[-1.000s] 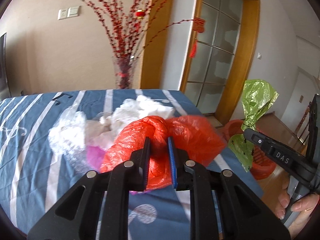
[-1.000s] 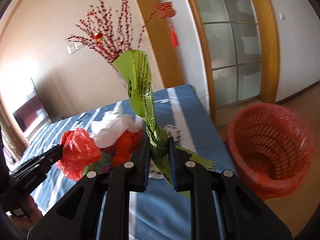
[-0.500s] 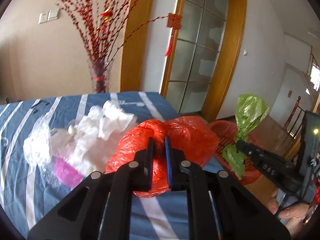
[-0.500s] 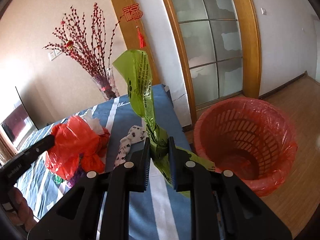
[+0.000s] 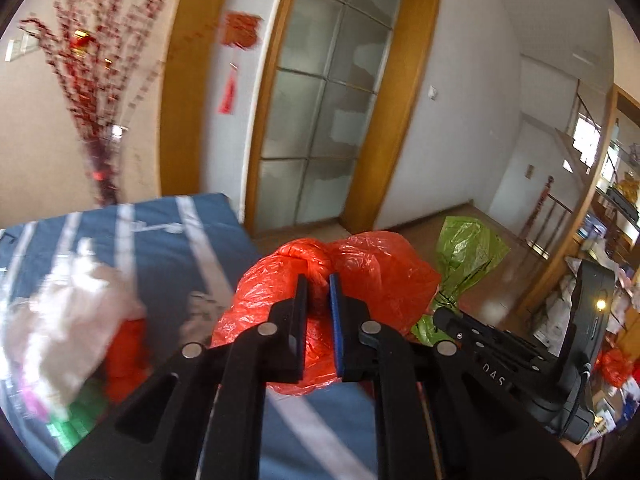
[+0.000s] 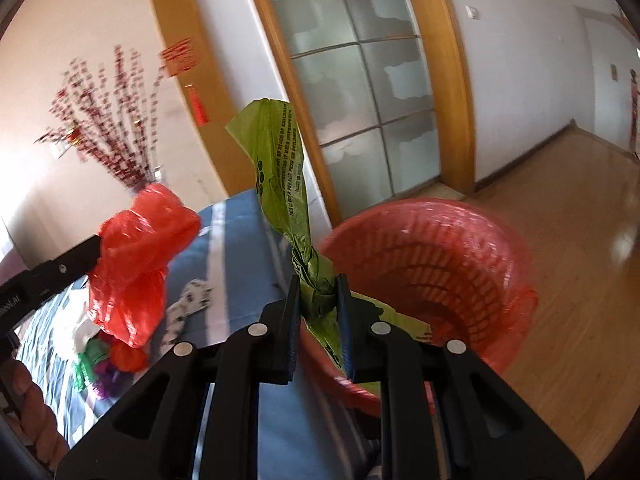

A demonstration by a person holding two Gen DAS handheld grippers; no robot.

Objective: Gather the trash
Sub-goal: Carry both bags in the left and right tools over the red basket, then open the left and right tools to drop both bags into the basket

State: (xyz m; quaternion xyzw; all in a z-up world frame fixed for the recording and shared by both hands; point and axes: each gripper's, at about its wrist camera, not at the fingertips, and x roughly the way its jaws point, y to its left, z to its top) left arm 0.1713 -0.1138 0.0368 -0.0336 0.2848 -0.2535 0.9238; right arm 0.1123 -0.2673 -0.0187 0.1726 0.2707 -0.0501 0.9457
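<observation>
The left hand-held gripper (image 5: 318,292) is clamped on the knot of a red plastic bag (image 5: 360,276) over the striped blue bench (image 5: 168,240). The right hand-held gripper (image 6: 318,294) pinches a knotted green bag (image 6: 280,176) at the near rim of the red basket (image 6: 440,264) on the floor. Loose trash (image 5: 68,320) lies on the bench.

Red bag (image 5: 372,268) — green bag (image 6: 280,168).

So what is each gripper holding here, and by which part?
Left gripper: red bag, pinched at its knotted neck. Right gripper: green bag, also at its knot.
</observation>
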